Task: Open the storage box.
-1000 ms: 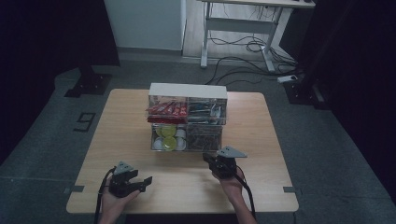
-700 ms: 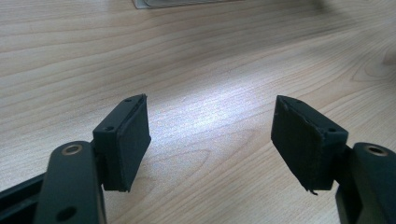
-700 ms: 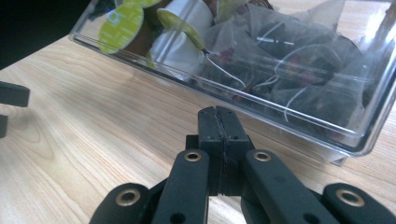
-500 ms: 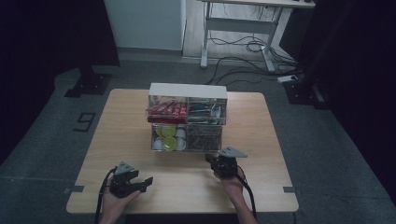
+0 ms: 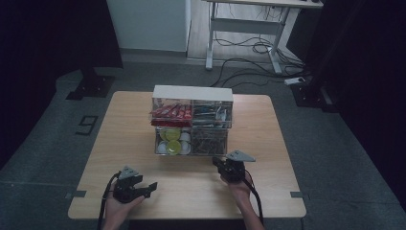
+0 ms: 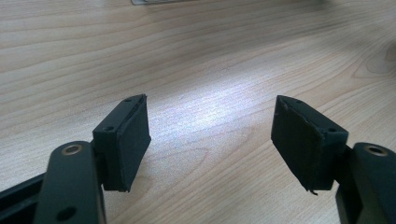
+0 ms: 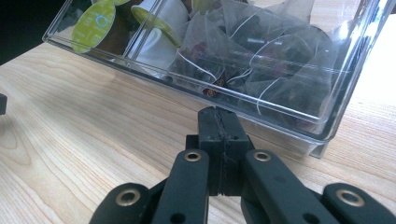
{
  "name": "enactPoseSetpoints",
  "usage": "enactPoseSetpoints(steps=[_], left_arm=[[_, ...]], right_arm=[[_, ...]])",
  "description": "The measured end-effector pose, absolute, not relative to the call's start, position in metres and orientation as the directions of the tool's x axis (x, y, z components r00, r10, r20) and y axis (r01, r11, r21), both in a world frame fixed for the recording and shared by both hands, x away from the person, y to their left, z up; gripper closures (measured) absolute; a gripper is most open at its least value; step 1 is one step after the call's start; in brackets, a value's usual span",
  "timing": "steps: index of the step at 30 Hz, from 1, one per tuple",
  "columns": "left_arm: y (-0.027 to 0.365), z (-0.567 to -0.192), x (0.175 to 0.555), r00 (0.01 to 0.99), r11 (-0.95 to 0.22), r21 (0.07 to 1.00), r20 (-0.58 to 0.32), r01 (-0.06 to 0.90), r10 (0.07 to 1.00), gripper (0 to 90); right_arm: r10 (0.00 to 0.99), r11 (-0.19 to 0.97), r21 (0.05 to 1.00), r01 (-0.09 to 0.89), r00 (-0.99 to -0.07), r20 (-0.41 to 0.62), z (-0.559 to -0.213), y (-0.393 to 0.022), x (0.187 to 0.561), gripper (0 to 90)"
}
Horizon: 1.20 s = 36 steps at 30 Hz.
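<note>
Dim room, grey floor (image 5: 344, 143), white desk (image 5: 249, 28) top centre with cables (image 5: 249, 48) underneath, dark curtains (image 5: 43, 38) on both sides.

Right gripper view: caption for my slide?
Shut right hand-held gripper faces the clear organizer, near its tea bags.

A light wooden desk (image 5: 143, 124) stands on a grey floor (image 5: 48, 139). A clear four-compartment organiser (image 5: 192, 120) sits directly on it, near the middle toward the far edge, holding red packets, dark sachets, green-lidded capsules and tea bags. The near desk surface shows bare wood grain.
</note>
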State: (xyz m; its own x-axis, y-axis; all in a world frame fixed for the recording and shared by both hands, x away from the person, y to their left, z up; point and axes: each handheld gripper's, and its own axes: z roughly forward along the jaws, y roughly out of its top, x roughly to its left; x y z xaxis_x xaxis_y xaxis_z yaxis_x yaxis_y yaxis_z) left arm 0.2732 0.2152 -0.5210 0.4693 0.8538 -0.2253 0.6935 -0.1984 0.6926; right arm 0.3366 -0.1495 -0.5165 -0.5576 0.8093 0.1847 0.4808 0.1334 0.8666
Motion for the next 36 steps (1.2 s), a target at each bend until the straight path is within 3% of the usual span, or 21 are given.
enactPoseSetpoints(steps=[36], left_arm=[[0.213,-0.522,0.273,0.47,-0.207,0.684,-0.221,0.699,0.855,28.3]], right_arm=[[0.813,0.095,0.901,0.424,-0.555,0.175,-0.499,-0.153,0.331,88.9]])
